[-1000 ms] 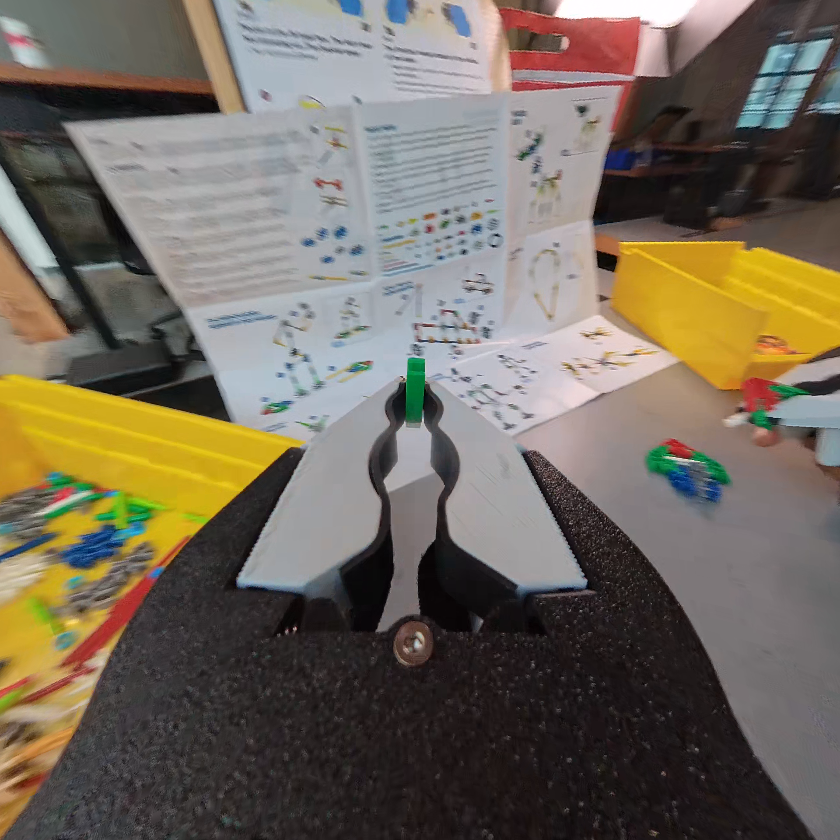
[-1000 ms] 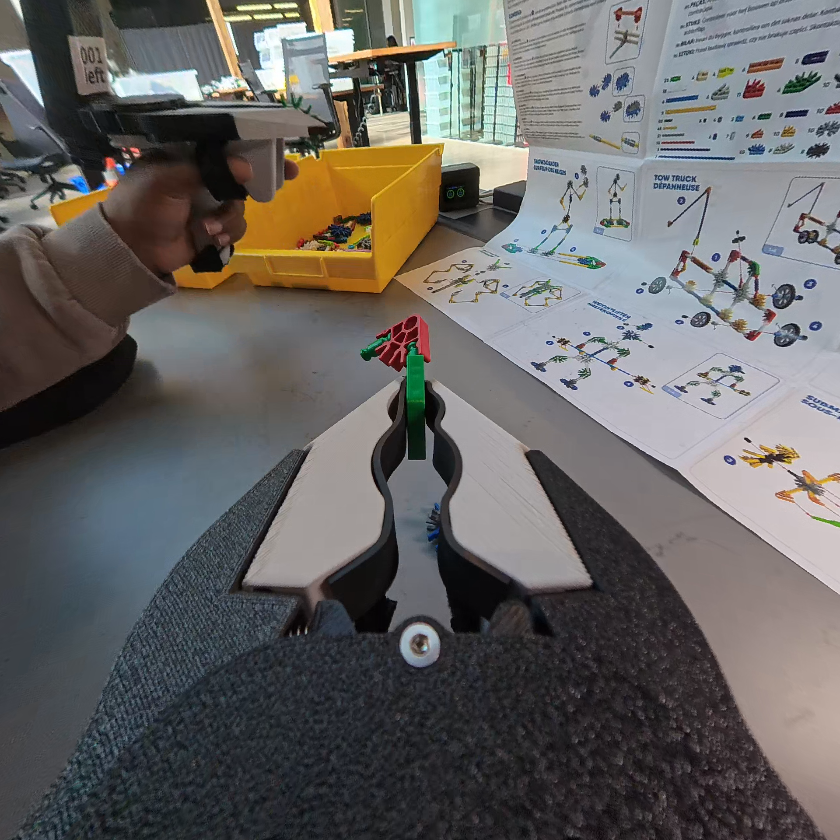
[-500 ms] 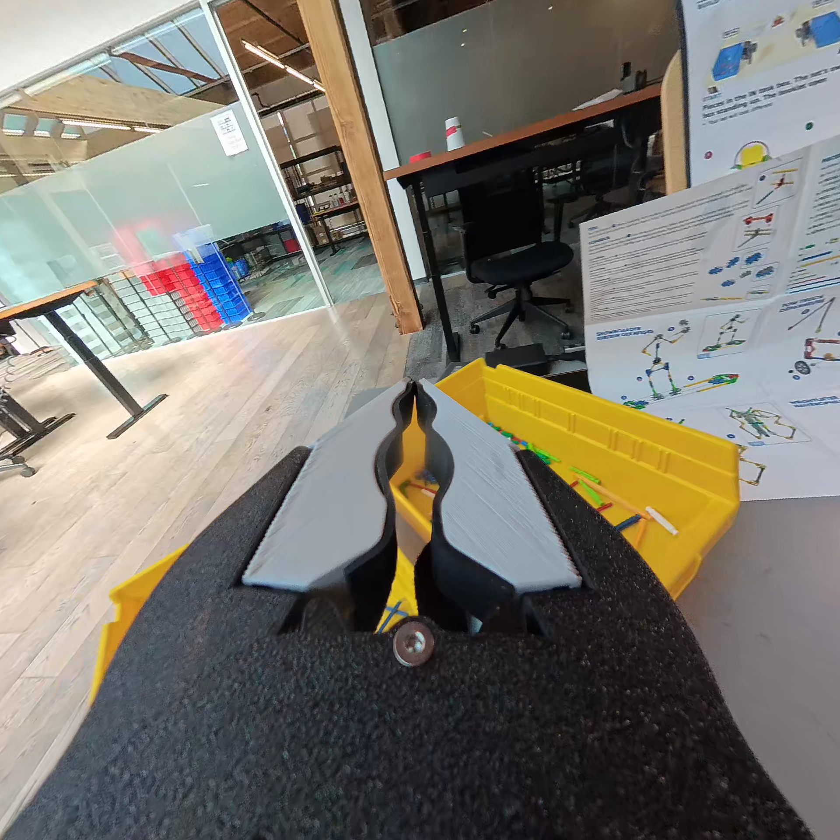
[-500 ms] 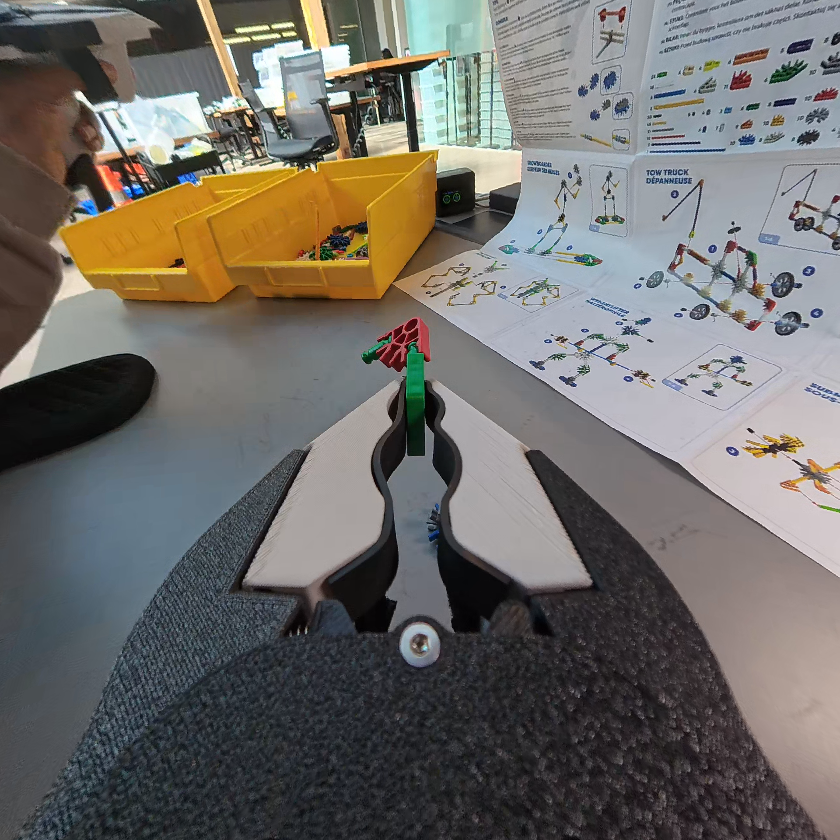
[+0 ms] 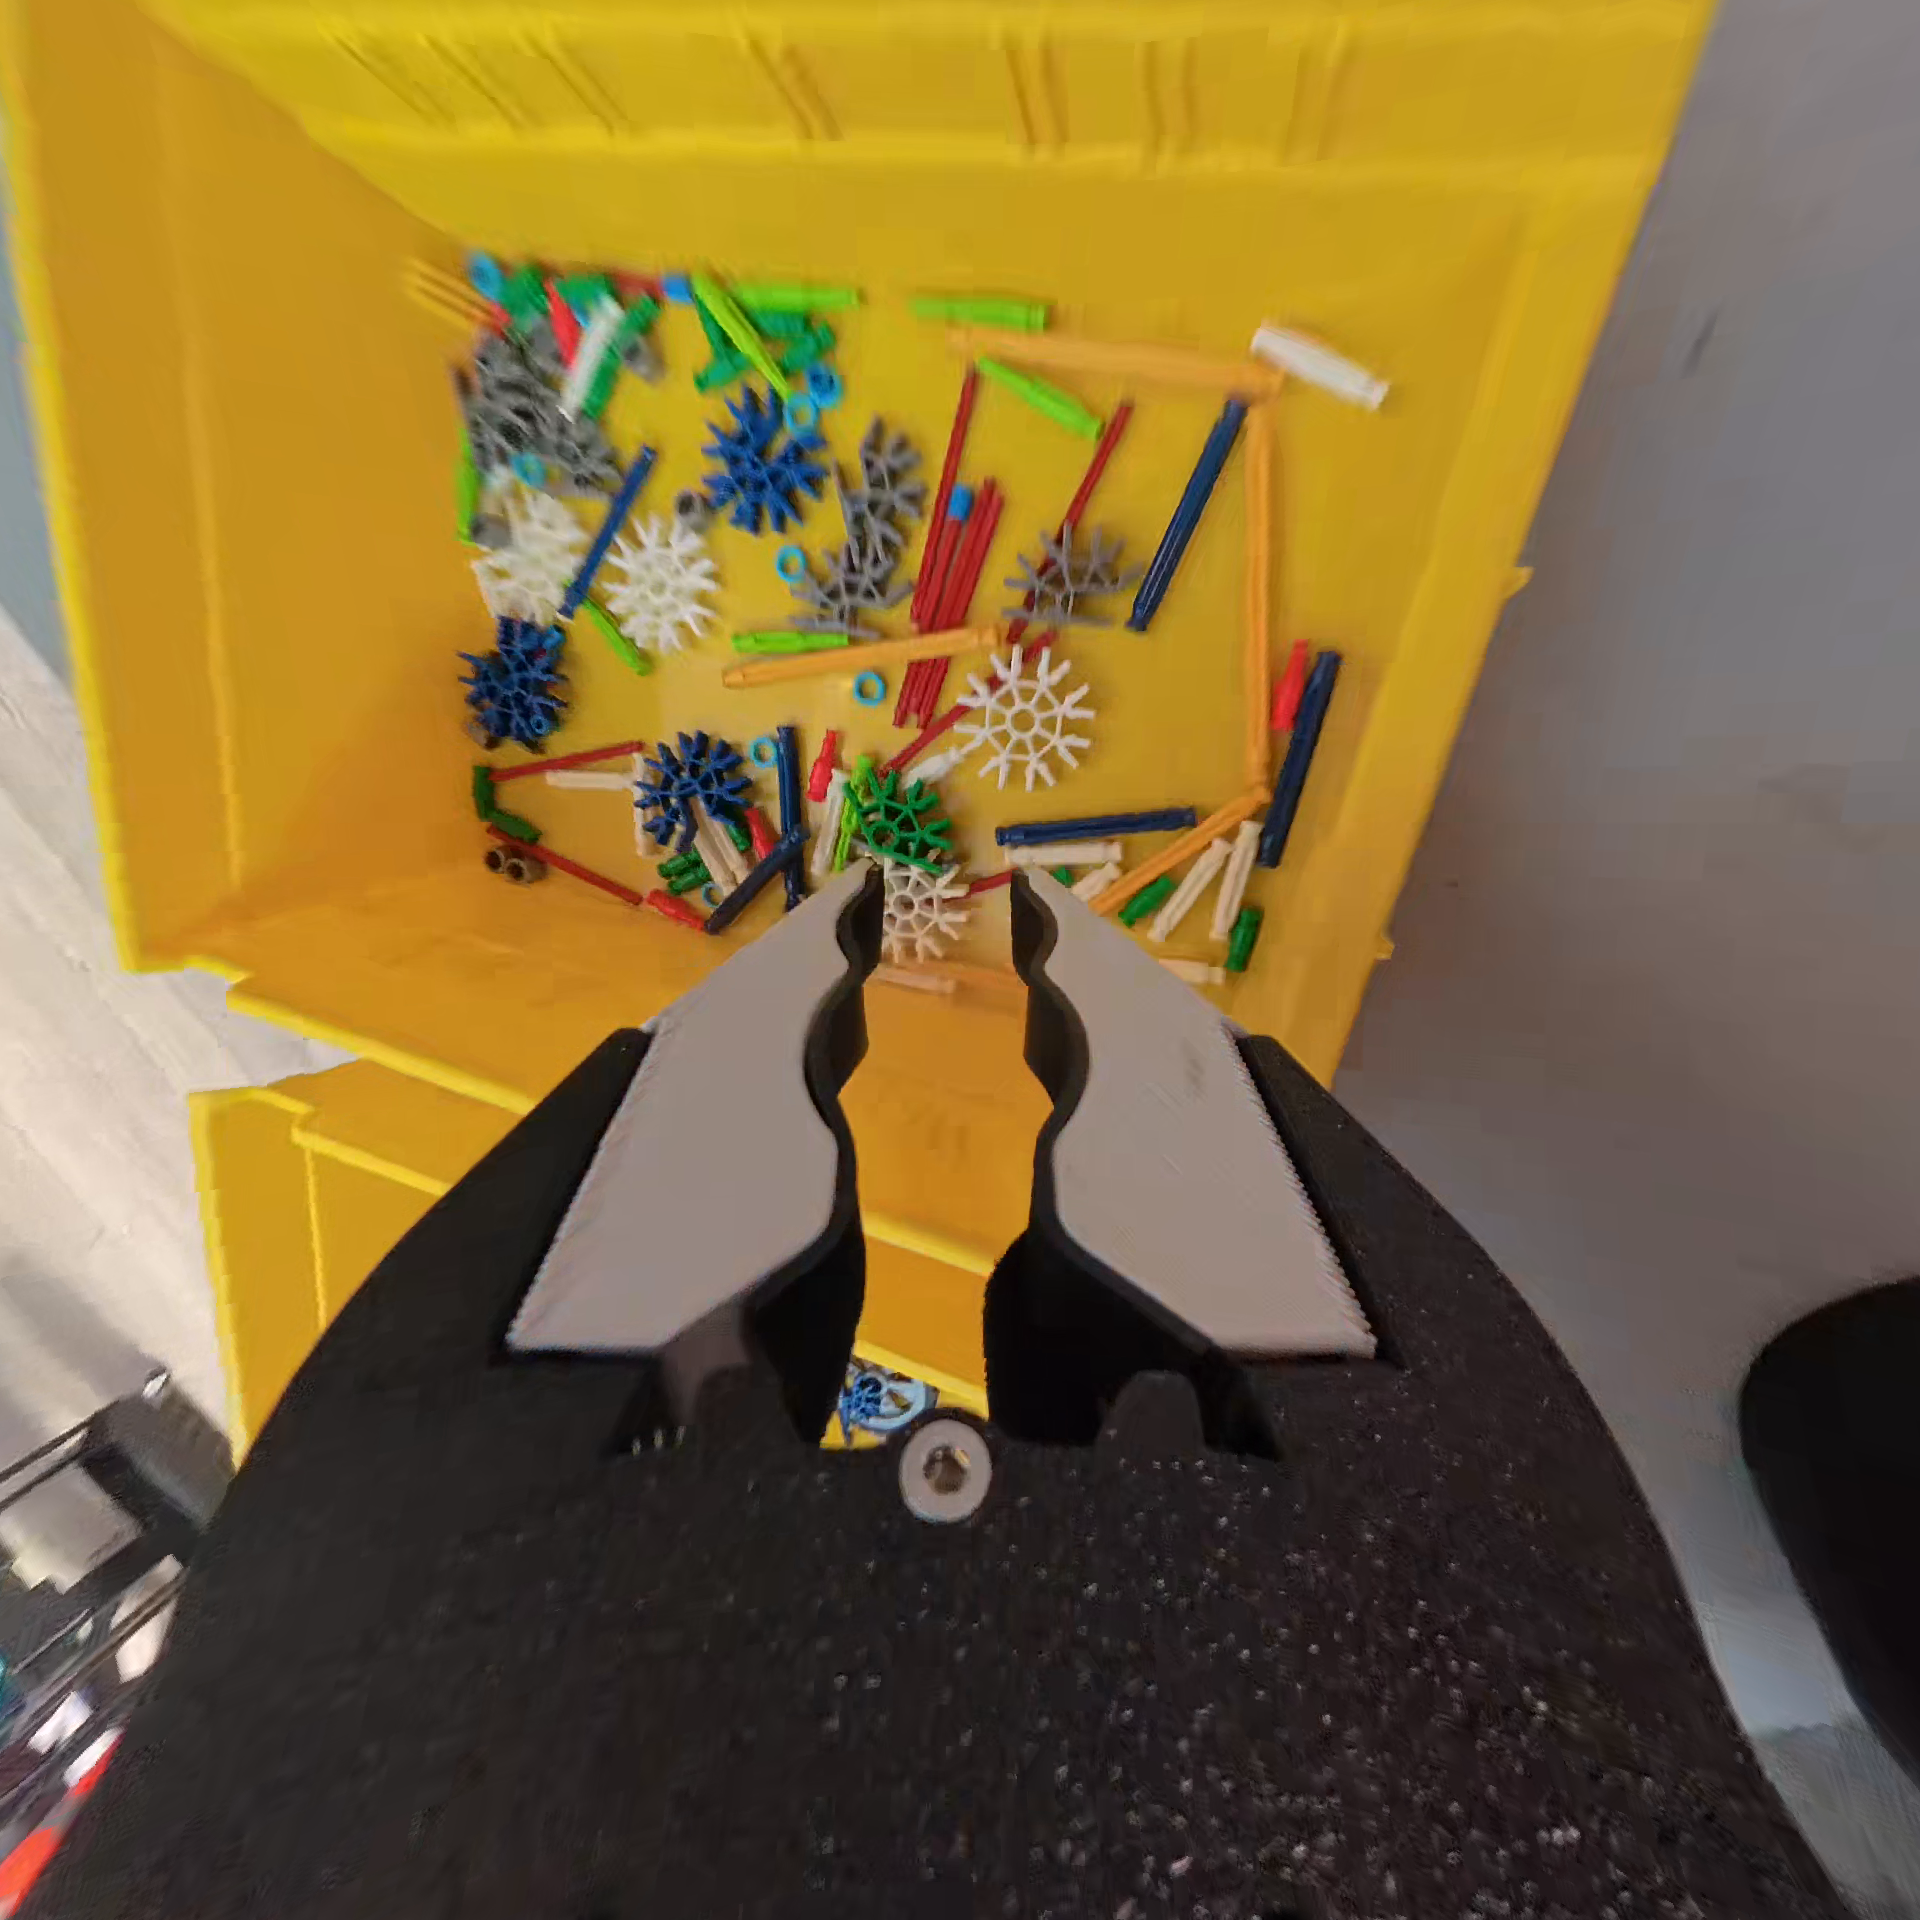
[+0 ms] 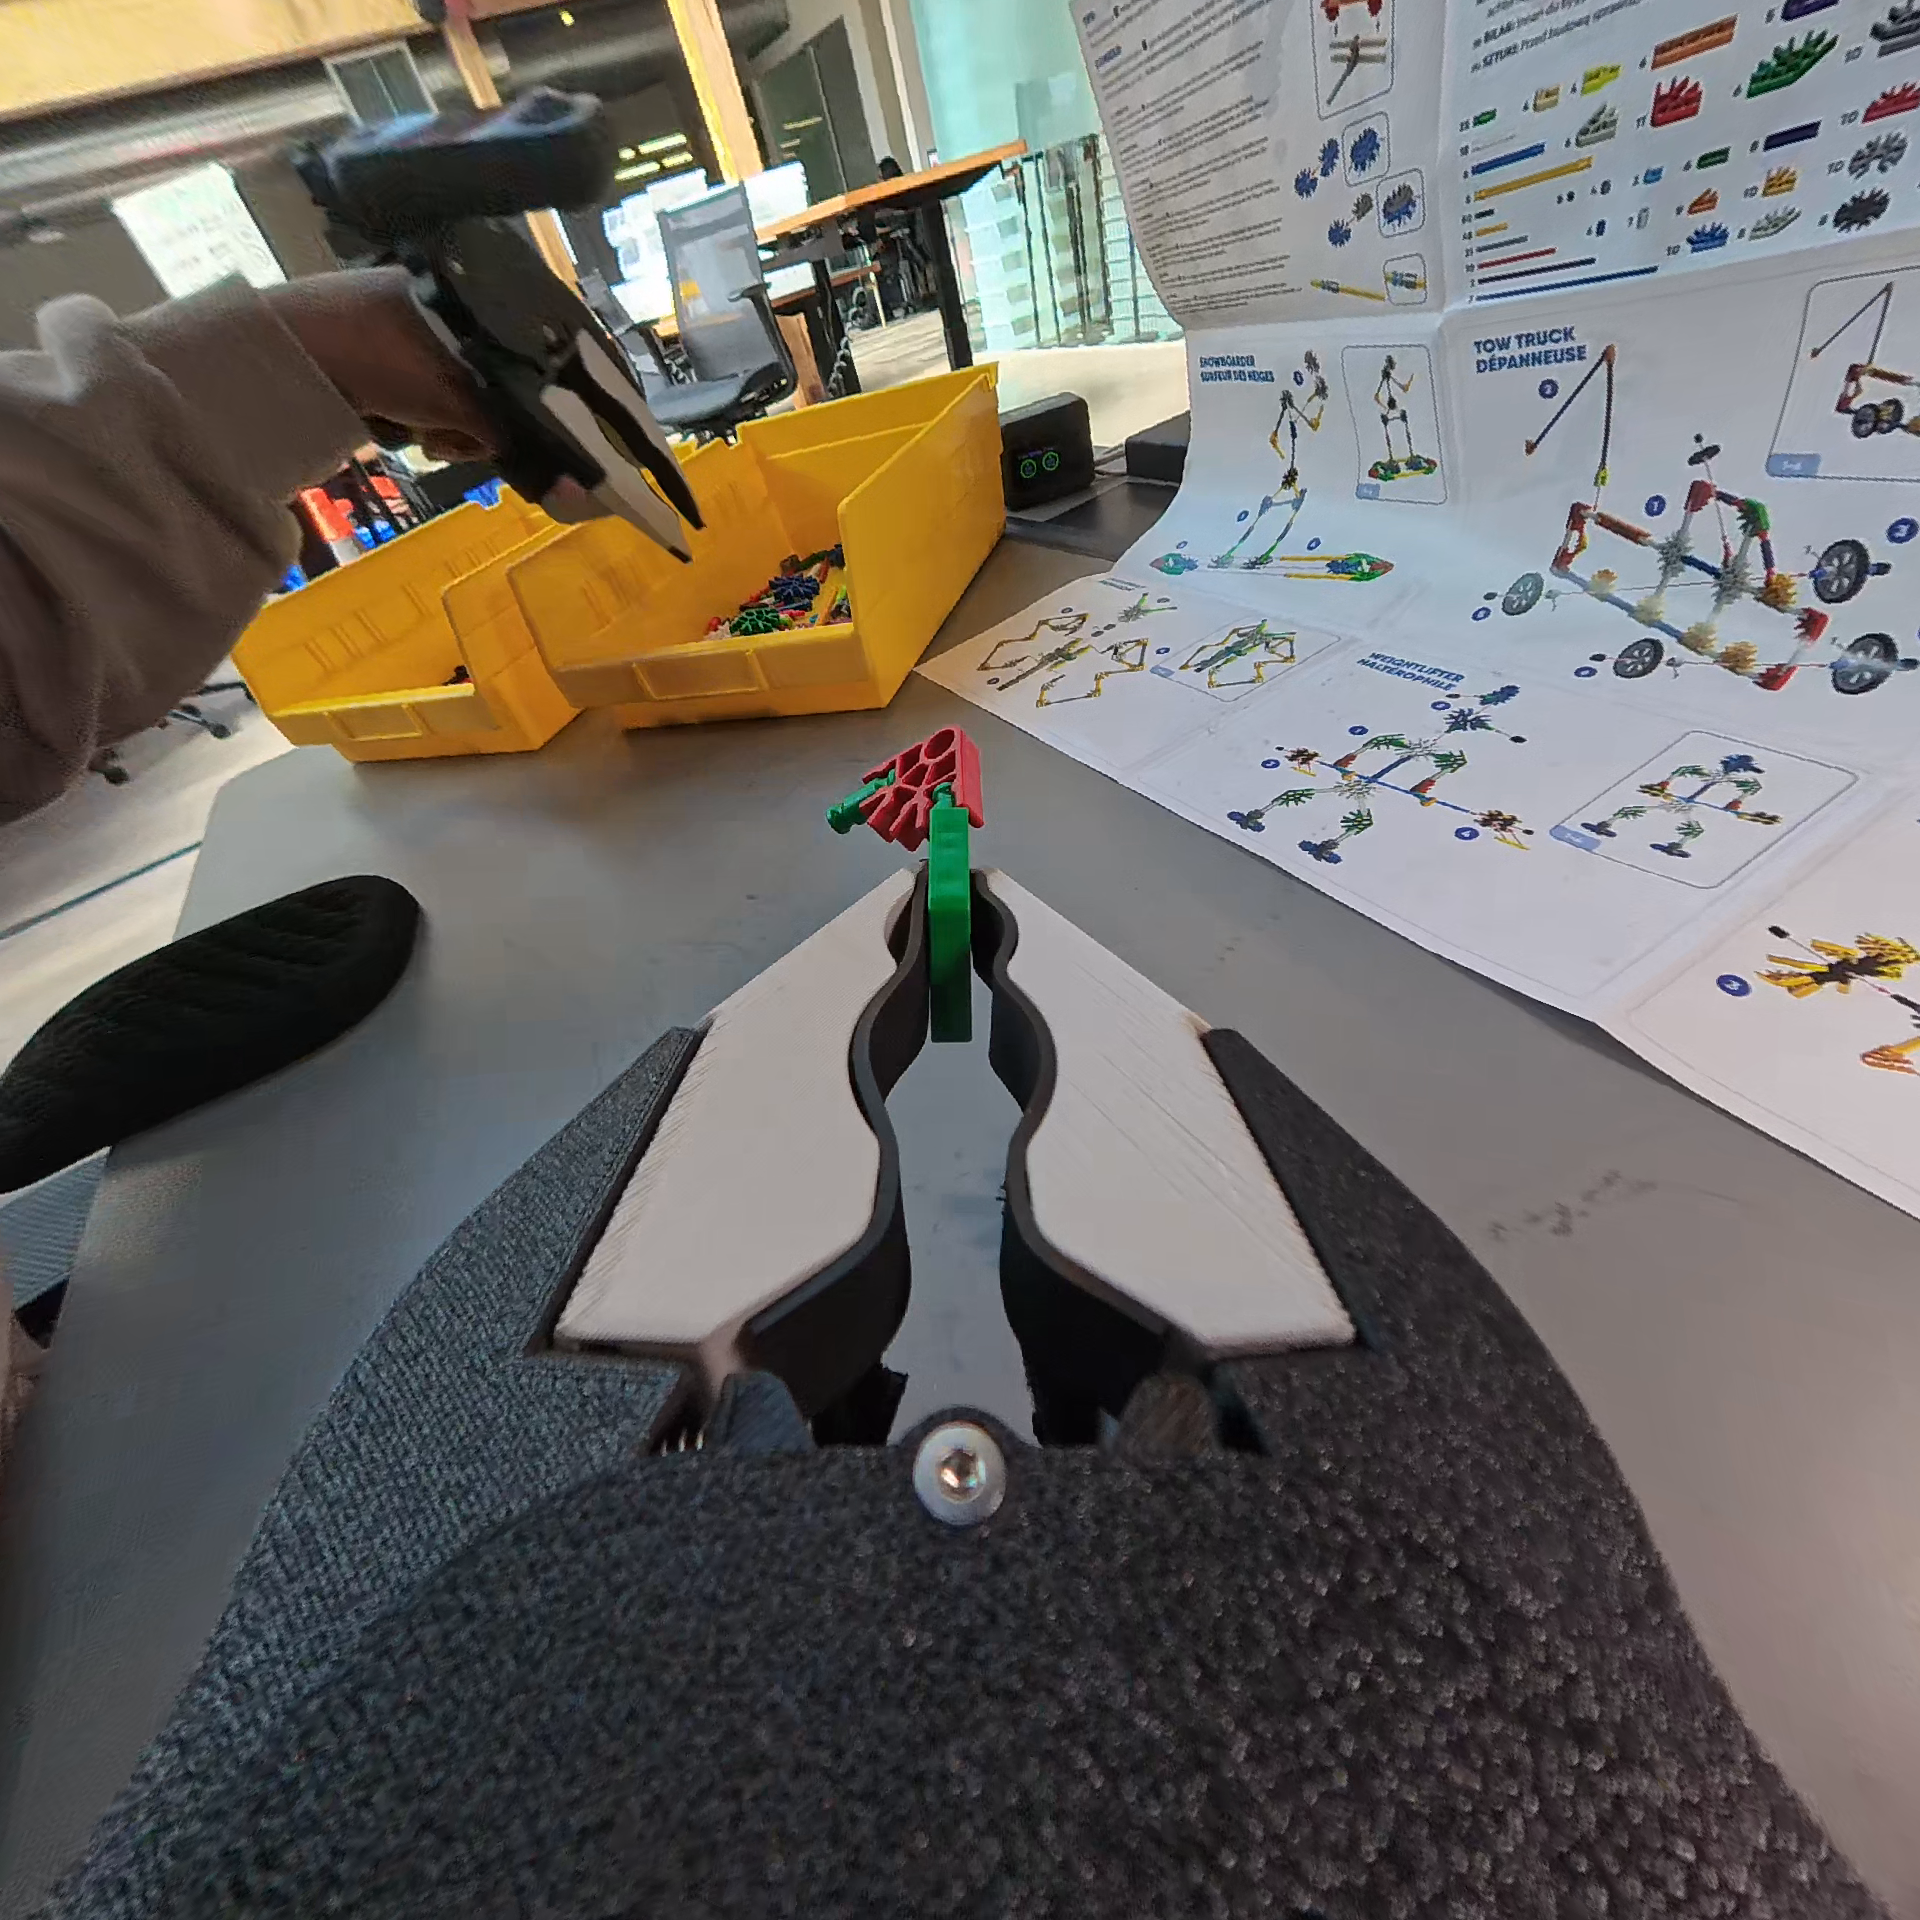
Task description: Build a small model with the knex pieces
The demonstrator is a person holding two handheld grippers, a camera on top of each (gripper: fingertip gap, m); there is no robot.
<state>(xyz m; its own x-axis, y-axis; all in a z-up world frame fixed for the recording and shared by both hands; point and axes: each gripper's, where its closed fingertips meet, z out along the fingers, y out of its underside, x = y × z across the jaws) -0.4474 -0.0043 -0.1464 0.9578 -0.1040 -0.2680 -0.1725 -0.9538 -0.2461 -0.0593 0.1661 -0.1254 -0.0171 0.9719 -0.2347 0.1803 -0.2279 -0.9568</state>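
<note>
My left gripper (image 5: pixel 945 883) is open and empty, pointing down into a yellow bin (image 5: pixel 260 582) of loose rods and snowflake connectors. A white connector (image 5: pixel 920 909) lies between its fingertips and a green connector (image 5: pixel 899 816) just beyond. My right gripper (image 6: pixel 951 883) is shut on a green piece (image 6: pixel 949 935) that carries a red connector (image 6: pixel 925 784) with a short green rod, held above the grey table (image 6: pixel 582 894). The left gripper also shows in the right wrist view (image 6: pixel 681 530), held by a hand over the yellow bin (image 6: pixel 894 540).
A second yellow bin (image 6: pixel 364 686) stands left of the first. A large folded instruction sheet (image 6: pixel 1558 520) stands and lies at the right. A black padded rest (image 6: pixel 197 1008) lies at the left table edge. A small black device (image 6: pixel 1044 447) sits behind the bins. About 45 cm separates my left fingertips from my right.
My left gripper swung away from the instruction sheet, lost the green piece it held, tipped down over the bin and opened. My right gripper has kept still with its green and red piece.
</note>
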